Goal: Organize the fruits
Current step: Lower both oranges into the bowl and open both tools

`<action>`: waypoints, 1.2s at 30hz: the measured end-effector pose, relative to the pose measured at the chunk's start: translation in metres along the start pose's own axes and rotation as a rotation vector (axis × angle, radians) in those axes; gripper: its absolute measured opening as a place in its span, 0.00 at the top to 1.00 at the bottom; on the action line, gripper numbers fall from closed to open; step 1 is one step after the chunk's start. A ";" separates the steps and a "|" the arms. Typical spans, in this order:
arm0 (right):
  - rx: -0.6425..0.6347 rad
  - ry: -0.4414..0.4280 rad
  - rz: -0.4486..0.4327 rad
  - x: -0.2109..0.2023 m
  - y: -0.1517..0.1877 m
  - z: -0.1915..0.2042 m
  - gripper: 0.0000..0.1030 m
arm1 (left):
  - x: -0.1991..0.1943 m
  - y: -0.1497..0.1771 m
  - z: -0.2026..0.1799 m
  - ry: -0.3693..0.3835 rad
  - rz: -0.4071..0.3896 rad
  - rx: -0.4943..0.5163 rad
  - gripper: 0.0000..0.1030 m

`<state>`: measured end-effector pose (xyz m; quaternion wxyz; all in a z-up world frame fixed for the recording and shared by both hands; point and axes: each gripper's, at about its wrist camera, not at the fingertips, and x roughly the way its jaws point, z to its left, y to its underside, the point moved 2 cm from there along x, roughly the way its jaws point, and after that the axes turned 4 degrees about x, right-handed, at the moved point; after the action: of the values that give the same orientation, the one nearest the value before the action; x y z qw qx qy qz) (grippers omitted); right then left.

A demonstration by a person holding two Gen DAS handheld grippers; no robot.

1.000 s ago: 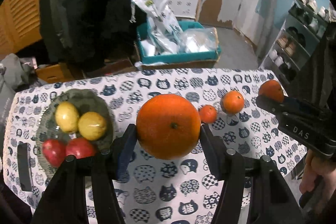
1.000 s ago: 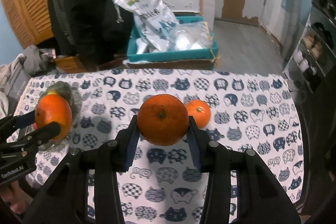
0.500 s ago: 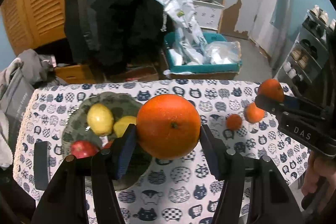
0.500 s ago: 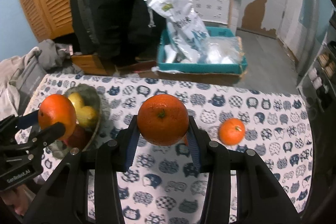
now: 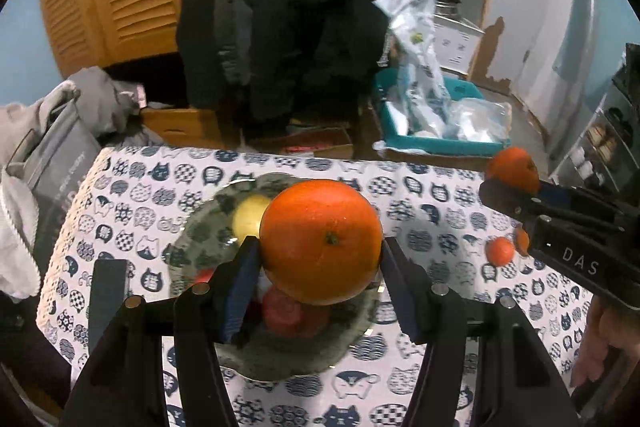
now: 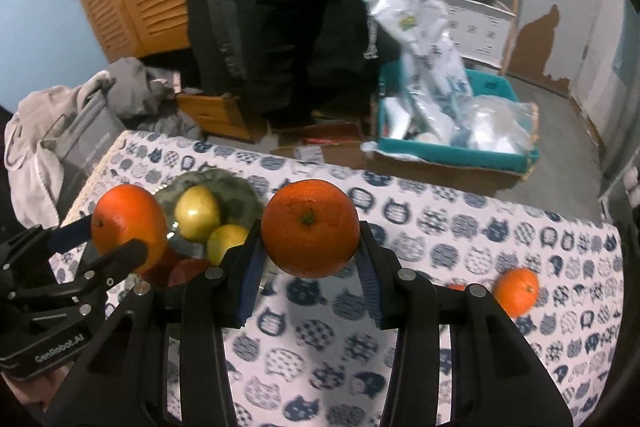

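**Two oranges held, plate half filled**

The left tool grips a large round orange above the mottled grey-green plate. The right tool clamps a second round orange over the cat-print tabletop. The plate holds two yellow fruits and red ones; neither orange is placed yet, and small tangerines remain loose.

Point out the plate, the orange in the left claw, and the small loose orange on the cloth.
plate (image 5: pixel 200 231), left wrist view, bare far-left rim
orange in the left claw (image 5: pixel 320 241), left wrist view, its front face
small loose orange (image 6: pixel 517 291), right wrist view, its middle
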<state>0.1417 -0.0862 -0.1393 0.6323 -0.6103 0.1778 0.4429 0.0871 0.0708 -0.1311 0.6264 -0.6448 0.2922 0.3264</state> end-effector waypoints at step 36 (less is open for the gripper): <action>-0.065 -0.156 0.230 0.131 0.002 0.090 0.57 | 0.091 0.026 0.111 -0.044 0.191 -0.165 0.39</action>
<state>0.1831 0.0416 -0.2234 0.5691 -0.5697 0.1827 0.5640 0.1169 0.1829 -0.2187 0.5437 -0.6558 0.3106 0.4218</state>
